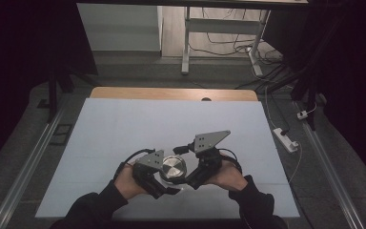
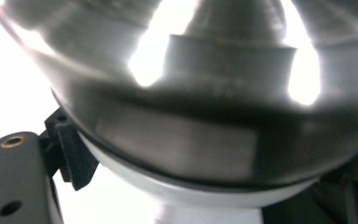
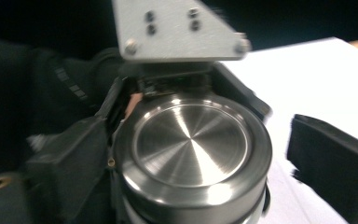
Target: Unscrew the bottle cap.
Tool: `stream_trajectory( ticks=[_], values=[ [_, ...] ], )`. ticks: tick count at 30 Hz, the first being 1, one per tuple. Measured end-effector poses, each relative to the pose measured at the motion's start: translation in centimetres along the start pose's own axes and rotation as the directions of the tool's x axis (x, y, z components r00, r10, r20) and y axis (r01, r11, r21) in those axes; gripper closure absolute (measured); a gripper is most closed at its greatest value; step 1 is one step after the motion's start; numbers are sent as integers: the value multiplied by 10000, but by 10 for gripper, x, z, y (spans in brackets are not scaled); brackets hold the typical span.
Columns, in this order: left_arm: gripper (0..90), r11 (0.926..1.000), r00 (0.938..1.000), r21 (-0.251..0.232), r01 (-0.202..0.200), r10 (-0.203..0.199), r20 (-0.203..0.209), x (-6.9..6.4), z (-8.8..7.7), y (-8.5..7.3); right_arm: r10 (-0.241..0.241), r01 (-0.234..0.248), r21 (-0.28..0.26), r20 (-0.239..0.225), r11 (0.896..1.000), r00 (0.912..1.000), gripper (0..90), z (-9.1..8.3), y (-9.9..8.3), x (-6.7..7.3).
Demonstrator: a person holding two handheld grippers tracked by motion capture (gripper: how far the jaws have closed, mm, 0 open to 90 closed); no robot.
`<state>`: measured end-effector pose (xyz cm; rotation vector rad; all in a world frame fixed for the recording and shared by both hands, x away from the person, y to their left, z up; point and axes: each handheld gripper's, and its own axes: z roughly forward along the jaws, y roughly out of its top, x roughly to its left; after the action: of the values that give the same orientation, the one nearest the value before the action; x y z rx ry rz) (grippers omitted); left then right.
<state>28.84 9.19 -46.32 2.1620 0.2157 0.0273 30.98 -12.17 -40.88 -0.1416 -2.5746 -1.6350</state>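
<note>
At the table's [image 1: 124, 119] near edge, our left gripper [image 1: 153, 172] clamps the steel tin [image 1: 173, 168], right gripper [image 1: 198, 164] angled beside it, jaws apart, forearms converging.

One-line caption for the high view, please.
Two hand-held tools, left tool and right tool, close around a round metal container on a white table.

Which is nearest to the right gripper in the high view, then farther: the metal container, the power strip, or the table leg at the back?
1. Metal container: right beside the right gripper, to its left.
2. Power strip: on the floor, off the table's right edge.
3. Table leg: far back, beyond the table.
</note>
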Motion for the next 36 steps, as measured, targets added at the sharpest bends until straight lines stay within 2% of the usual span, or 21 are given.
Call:
stream_trajectory(
  ticks=[1,2,5,6,7,8,11,13,14,16,18,20,22,24,26,28,29,30,33,34,36],
  values=[
    [155,9998,9994,27,190,-189,-301,1,-1,-1,153,-157,119,370,9998,9992,32,-1,3,1],
    [155,9995,9977,90,300,-294,-611,3,-2,-1,141,-173,314,999,9994,9949,21,-2,7,3],
    [155,9963,9877,35,857,-845,-1314,5,-2,-3,-25,-170,795,2386,9967,9711,52,0,14,15],
    [155,9959,9844,135,890,-859,-1539,5,-2,-2,-23,-213,852,2681,9961,9634,71,3,15,19],
    [155,9959,9844,135,890,-859,-1539,5,-2,-2,27,-300,886,2940,9956,9558,95,6,16,22],
    [155,9951,9787,254,957,-894,-1848,4,-1,-1,-32,-305,976,3273,9948,9449,108,9,17,25],
    [155,9950,9763,325,942,-859,-1988,1,1,0,-342,-191,1237,4147,9921,9093,142,20,17,32],
    [155,9948,9770,317,970,-891,-1936,0,2,1,-533,-85,1352,4467,9908,8931,178,23,16,34],
    [155,9948,9770,317,970,-891,-1936,0,2,1,-505,-112,1338,4489,9909,8922,181,23,16,35],
    [155,9964,9830,262,804,-749,-1678,1,1,0,-378,-189,1271,4292,9917,9024,196,20,16,34],
    [155,9974,9907,37,716,-707,-1159,1,0,-1,-231,-240,1162,3880,9929,9214,196,16,16,31],
    [155,9988,9969,-117,475,-481,-617,2,-1,-2,-353,-4,1083,3281,9941,9440,197,12,16,29],
    [155,9994,9998,-289,189,-189,-3,0,-2,-1,-589,370,951,2394,9948,9691,197,7,15,25],
    [155,9994,9982,-318,-96,114,590,-2,-2,1,-684,614,610,1194,9962,9905,197,0,12,18],
    [155,9987,9943,-376,-338,374,997,-4,0,1,-769,767,256,67,9967,9970,197,-4,8,11],
    [155,9983,9925,-301,-505,535,1095,-7,3,2,-881,877,-84,-721,9961,9935,196,-4,2,8],
    [155,9983,9925,-301,-505,535,1095,-7,3,2,-886,885,-50,-908,9961,9919,195,-5,1,6],
    [155,9992,9962,-224,-335,352,802,-7,4,3,-845,847,-11,-845,9964,9928,190,-5,1,6],
    [155,9999,9999,-136,80,-81,-123,-4,0,3,-309,307,272,80,9992,9995,88,-7,7,8],
    [155,9995,9985,-142,287,-293,-460,-2,-1,3,-210,181,490,589,9986,9980,75,-8,10,11],
    [155,9979,9913,-117,644,-653,-1139,-1,-2,2,-308,107,1101,1825,9939,9827,36,-6,15,17]
  ],
)
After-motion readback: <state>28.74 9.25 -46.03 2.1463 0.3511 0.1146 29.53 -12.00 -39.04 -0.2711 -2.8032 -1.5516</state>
